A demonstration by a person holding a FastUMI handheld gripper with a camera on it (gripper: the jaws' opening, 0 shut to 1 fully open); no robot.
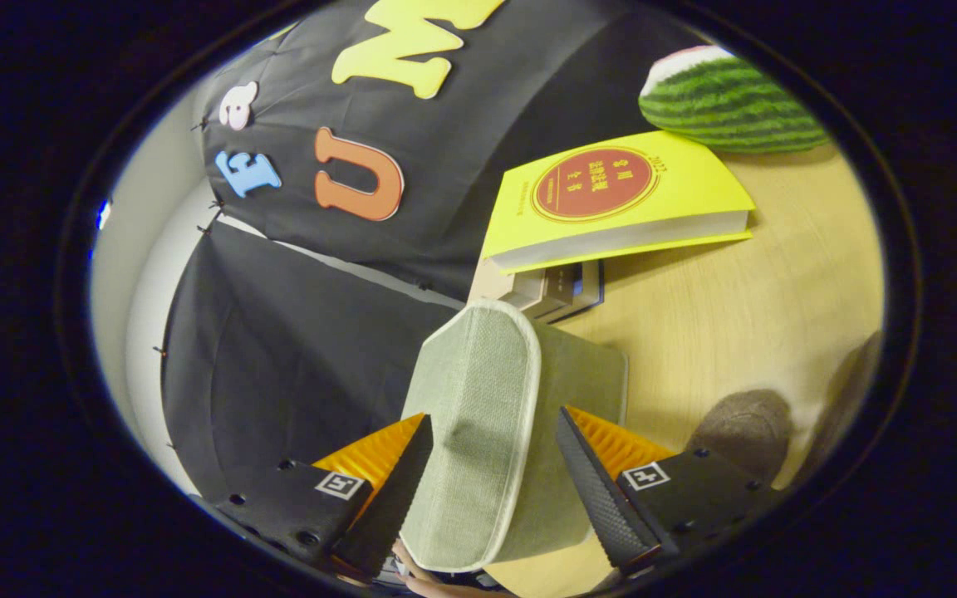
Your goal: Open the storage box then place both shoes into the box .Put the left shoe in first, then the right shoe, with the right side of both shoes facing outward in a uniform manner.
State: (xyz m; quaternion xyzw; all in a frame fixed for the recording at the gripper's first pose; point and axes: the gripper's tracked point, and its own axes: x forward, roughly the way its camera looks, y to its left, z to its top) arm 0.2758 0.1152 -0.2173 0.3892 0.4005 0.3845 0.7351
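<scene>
The box (478, 432), a green fabric case, runs out of sight at its near end between the gripper (487, 465) fingers, so whether they press it cannot be told. Beyond the box, a yellow book (620, 203) hides most of the stack (549, 291) beneath it. Beside the box, a brown shape (744, 428) is too blurred to identify; the watermelon (728, 100) is partly cut off.

The storage box (478, 415) stands on the table (736, 316), between the gripper's (487, 490) spread fingers, which do not visibly press it. Beyond the box a book (611, 199) rests on a smaller stack (545, 291). Past the book lies a watermelon (728, 104); beside the box, a shoe (744, 423).
</scene>
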